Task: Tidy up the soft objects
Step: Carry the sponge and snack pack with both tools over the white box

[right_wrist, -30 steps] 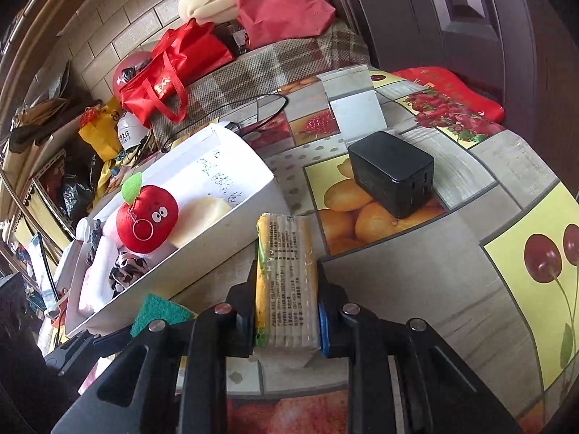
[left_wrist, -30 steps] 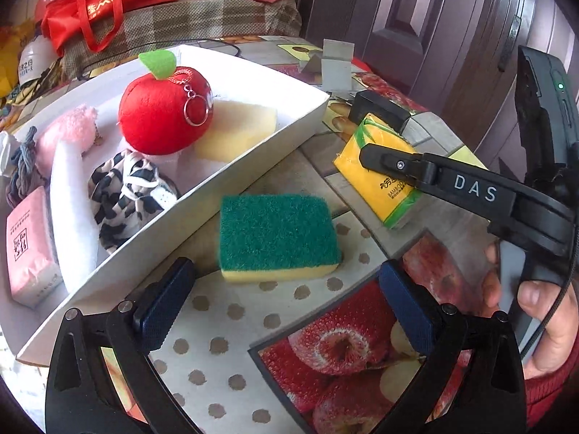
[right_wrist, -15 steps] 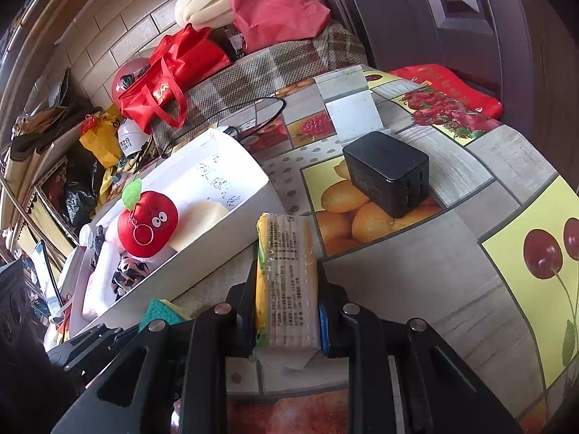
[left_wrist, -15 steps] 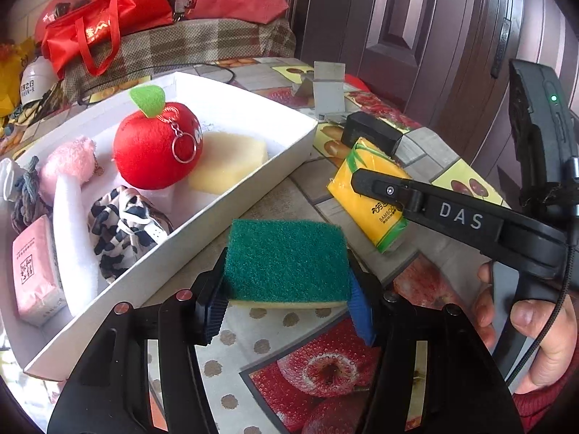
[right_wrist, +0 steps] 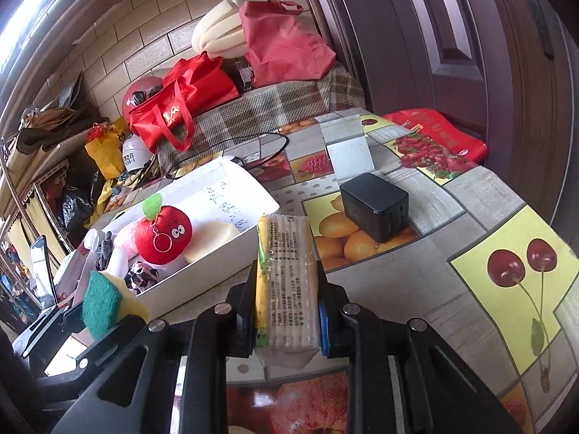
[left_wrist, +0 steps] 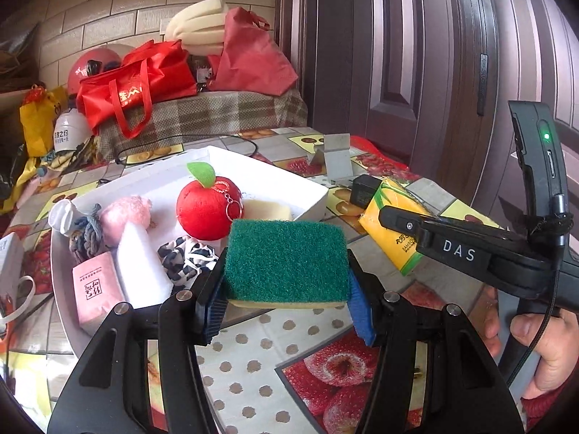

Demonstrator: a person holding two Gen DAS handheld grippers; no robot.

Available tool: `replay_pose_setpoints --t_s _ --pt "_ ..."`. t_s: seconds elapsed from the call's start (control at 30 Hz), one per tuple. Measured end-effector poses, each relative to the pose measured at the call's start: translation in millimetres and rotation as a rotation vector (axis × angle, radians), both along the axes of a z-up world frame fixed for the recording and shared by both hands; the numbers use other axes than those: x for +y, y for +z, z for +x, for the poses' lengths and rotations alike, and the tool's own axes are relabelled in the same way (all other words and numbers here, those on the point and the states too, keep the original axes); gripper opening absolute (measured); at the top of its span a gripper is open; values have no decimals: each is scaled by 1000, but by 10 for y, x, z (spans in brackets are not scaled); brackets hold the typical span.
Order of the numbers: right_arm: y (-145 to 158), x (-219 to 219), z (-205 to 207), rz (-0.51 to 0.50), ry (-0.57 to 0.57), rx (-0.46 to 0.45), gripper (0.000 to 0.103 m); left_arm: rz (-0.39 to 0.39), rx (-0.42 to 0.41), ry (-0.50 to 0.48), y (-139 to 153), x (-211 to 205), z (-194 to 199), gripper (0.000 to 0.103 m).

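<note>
Two loads risk collision above the white tray [left_wrist: 318,195] as my left gripper [left_wrist: 286,296] fingers clamp the scouring sponge [left_wrist: 286,258] and my right gripper [right_wrist: 286,320] fingers clamp the yellow tissue pack [right_wrist: 286,278].

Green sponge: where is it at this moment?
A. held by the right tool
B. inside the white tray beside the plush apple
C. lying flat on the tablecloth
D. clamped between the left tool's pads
D: the green sponge sits squeezed between the blue pads of the left tool, lifted in front of the white tray, while the right tool grips the yellow tissue pack.
</note>
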State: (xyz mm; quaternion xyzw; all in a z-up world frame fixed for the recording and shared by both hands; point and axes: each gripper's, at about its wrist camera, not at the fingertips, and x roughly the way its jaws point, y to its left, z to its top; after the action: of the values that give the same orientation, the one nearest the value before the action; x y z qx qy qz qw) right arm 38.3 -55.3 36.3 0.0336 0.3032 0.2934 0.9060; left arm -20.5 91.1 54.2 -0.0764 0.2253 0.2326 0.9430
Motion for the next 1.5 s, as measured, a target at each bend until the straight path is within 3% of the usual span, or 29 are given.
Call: replay_pose_setpoints --t_s 0.2,0.4,0.6,0.9,1.5 --pt "67 26 -199 -27 5 -83 25 27 -72 -18 49 -20 -186 57" --pt "107 14 -461 -45 27 -164 25 147 -115 -9 102 -45 -469 57" --pt "140 42 -634 -65 38 -244 25 110 -131 62 87 183 -723 57" --pt "180 -30 -796 -35 30 -268 25 131 -133 88 69 204 -943 58" --pt "138 -107 -483 -106 -24 -273 25 96 -130 274 33 798 -1194 58"
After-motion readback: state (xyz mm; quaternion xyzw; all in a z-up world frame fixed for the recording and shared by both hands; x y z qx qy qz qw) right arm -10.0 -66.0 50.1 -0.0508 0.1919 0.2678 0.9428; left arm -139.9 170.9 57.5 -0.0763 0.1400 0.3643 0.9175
